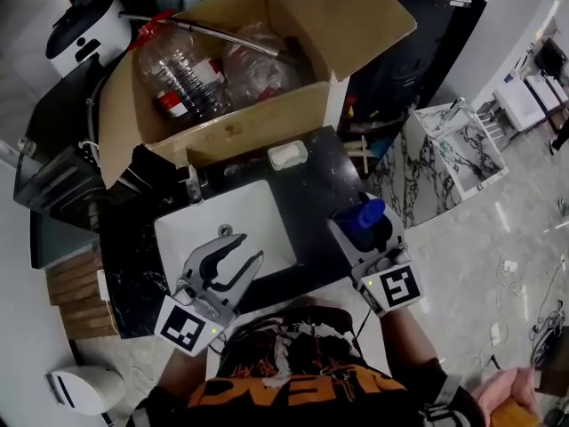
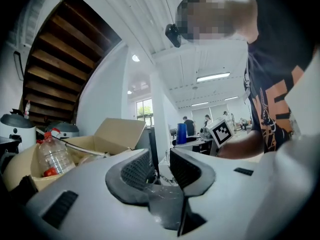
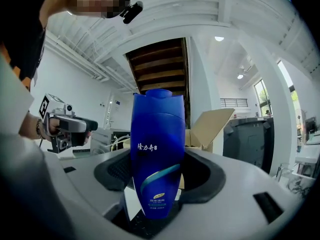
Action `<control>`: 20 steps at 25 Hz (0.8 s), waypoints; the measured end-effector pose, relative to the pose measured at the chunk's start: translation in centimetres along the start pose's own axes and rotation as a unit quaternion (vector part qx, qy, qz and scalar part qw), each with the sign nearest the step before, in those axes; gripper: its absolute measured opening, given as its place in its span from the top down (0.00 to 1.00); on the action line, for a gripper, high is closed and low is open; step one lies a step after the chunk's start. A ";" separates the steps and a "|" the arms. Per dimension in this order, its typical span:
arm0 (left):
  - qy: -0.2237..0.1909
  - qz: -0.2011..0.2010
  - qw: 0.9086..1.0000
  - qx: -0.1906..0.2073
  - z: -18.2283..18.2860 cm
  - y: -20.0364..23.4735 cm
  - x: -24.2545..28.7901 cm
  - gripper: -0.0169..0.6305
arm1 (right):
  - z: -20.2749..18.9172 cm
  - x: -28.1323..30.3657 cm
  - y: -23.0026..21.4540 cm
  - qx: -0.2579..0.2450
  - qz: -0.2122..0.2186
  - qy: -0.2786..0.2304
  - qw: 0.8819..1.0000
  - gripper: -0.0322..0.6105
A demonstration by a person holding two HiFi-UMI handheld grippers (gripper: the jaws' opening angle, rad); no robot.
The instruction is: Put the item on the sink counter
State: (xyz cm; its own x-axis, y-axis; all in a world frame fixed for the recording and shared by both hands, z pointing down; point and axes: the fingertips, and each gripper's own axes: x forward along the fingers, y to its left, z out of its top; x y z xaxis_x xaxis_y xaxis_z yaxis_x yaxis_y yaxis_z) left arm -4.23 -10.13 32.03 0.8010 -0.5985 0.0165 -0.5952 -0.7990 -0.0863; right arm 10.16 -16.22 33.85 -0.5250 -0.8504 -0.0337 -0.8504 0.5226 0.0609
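Observation:
My right gripper (image 1: 360, 228) is shut on a blue shampoo bottle (image 1: 363, 213), held upright above the right end of the black sink counter (image 1: 316, 194). In the right gripper view the bottle (image 3: 157, 149) stands between the two pads, filling the gap of the right gripper (image 3: 156, 176). My left gripper (image 1: 252, 248) hangs over the white sink basin (image 1: 258, 210), open with nothing between its jaws. The left gripper view shows the left gripper (image 2: 159, 161) with bare ribbed pads, and the blue bottle (image 2: 181, 133) far off.
An open cardboard box (image 1: 222, 127) with clear plastic bottles (image 1: 182, 74) stands behind the counter. A white soap dish (image 1: 287, 155) and a faucet (image 1: 193, 185) sit at the basin's back edge. A marble-patterned cabinet (image 1: 444, 154) stands to the right, wooden steps (image 1: 76, 287) to the left.

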 end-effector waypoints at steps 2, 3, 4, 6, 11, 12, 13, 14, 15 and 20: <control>0.014 0.004 1.000 0.018 -1.5 0.6 1.3 0.77 | -0.9 0.8 -1.2 -0.002 0.005 0.006 1.000 0.50; 0.021 0.005 0.999 0.025 -2.5 1.0 1.9 0.77 | -1.4 1.2 -1.7 -0.005 0.007 0.008 1.000 0.50; 0.026 0.006 0.999 0.029 -3.5 1.3 2.7 0.77 | -1.9 1.7 -2.2 -0.008 0.010 0.010 1.000 0.50; 0.029 0.006 0.999 0.028 -5.2 1.8 4.3 0.77 | -3.0 2.6 -3.1 -0.013 0.015 0.014 1.000 0.50; 0.042 -0.018 0.998 0.051 -7.9 1.3 7.8 0.76 | -6.8 4.4 -4.2 -0.011 0.035 0.057 0.998 0.50; 0.039 -0.022 0.998 0.053 -8.0 1.2 8.5 0.76 | -7.4 4.8 -4.4 -0.011 0.038 0.062 0.997 0.50; 0.031 -0.024 0.998 0.048 -8.1 1.3 9.1 0.76 | -7.9 5.2 -4.5 -0.011 0.040 0.065 0.997 0.50; 0.022 -0.025 0.999 0.039 -8.1 1.5 9.8 0.76 | -8.4 5.6 -4.7 -0.011 0.041 0.068 0.997 0.50; 0.015 -0.026 0.999 0.031 -8.2 1.7 10.4 0.76 | -9.1 5.9 -4.8 -0.011 0.041 0.071 0.997 0.50; 0.007 -0.024 0.999 0.025 -9.3 2.4 12.2 0.94 | -12.9 7.7 -5.9 -0.011 0.044 0.086 0.995 0.50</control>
State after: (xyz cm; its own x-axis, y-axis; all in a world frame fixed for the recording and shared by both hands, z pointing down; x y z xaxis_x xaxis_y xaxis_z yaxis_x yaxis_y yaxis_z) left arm 3.55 -19.92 41.29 0.8273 -0.5606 0.0355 -0.5519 -0.8230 -0.1343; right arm 11.62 -26.63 46.14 -0.5818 -0.8006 0.1437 -0.7999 0.5951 0.0772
